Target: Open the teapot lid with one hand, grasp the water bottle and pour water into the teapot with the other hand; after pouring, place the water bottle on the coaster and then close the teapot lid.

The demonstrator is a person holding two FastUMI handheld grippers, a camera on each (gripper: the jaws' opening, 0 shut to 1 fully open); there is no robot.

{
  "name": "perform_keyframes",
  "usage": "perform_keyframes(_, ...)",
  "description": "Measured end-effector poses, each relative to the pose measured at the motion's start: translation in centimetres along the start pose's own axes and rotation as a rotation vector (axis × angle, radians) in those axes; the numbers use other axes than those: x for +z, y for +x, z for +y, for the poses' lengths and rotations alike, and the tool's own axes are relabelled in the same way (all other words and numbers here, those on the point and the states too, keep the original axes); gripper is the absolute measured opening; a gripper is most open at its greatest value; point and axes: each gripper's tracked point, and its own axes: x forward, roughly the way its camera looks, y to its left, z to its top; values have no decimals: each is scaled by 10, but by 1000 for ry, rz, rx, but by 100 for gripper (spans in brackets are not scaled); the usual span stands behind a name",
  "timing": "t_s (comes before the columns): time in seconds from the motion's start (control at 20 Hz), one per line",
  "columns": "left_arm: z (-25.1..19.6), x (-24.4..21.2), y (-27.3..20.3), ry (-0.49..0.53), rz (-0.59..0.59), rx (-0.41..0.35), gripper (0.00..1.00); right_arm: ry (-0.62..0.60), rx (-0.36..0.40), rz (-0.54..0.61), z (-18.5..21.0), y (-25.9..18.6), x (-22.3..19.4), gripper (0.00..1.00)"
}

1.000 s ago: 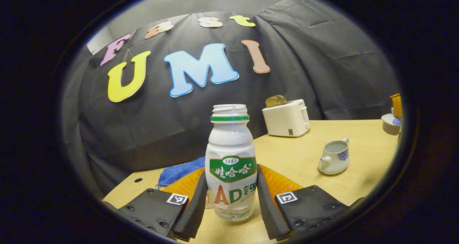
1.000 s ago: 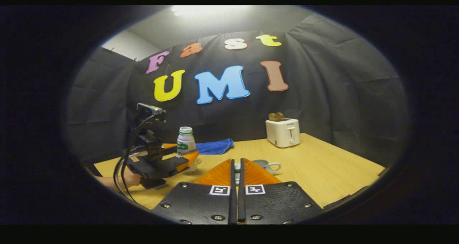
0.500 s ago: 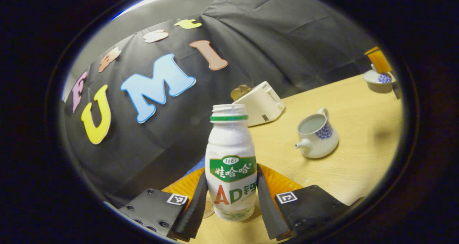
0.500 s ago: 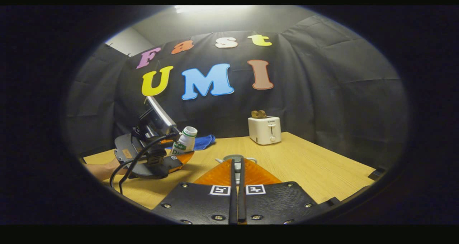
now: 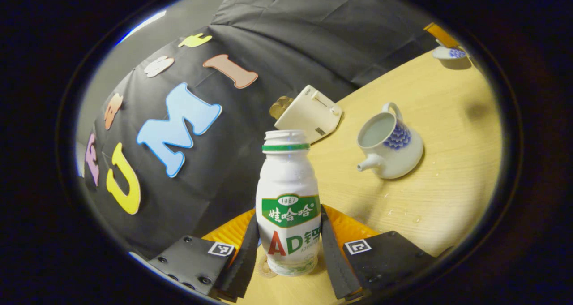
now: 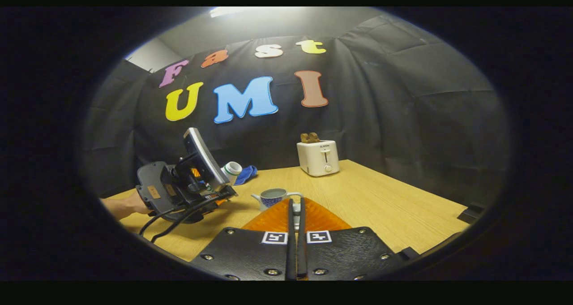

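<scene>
White plastic bottle (image 5: 288, 202), uncapped, green neck ring: pinched between both fingers of my left gripper (image 5: 288, 247), tipped toward the pot (image 5: 389, 146). In the right gripper view I see the same bottle (image 6: 232, 169) leaning over in that gripper (image 6: 210, 186), a hand (image 6: 127, 205) behind it.

White pot, blue pattern: open top, standing on the table (image 5: 447, 130), spout toward the bottle, well apart from it.

Lid (image 5: 447, 53): white and blue, far across the table in the left gripper view.

Right gripper (image 6: 295, 233): fingers pressed together on a thin piece; I cannot tell what it is.

Toaster (image 6: 318, 157): white, bread in its slots, by the wall.

Blue cloth (image 6: 246, 174): behind the bottle.
</scene>
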Motion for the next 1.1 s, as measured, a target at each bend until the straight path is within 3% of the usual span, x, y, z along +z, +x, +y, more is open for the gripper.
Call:
perform_keyframes(0.6,-13,12,7,294,40,-2,80,1,-30,-6,-15,-2,1,1)
perform_keyframes(0.65,-13,13,8,314,41,-2,75,-1,-31,-15,-15,-3,4,1)
perform_keyframes(0.7,-15,13,8,330,43,-7,80,-10,-36,-15,-16,-3,3,1)
perform_keyframes(0.75,-17,13,8,342,45,-12,70,-18,-39,-14,-16,-3,2,1)
perform_keyframes(0.8,-19,13,10,355,47,-18,80,-15,-36,-11,-16,-3,2,1)
perform_keyframes(0.85,-19,13,11,373,53,-20,75,-9,-34,-8,-16,-3,1,1)
perform_keyframes(0.95,-19,15,11,421,62,-6,80,-8,-34,-2,-17,-1,-1,1)
perform_keyframes(1.1,-22,14,11,455,68,-11,75,-16,-35,-1,-17,-2,-1,1)
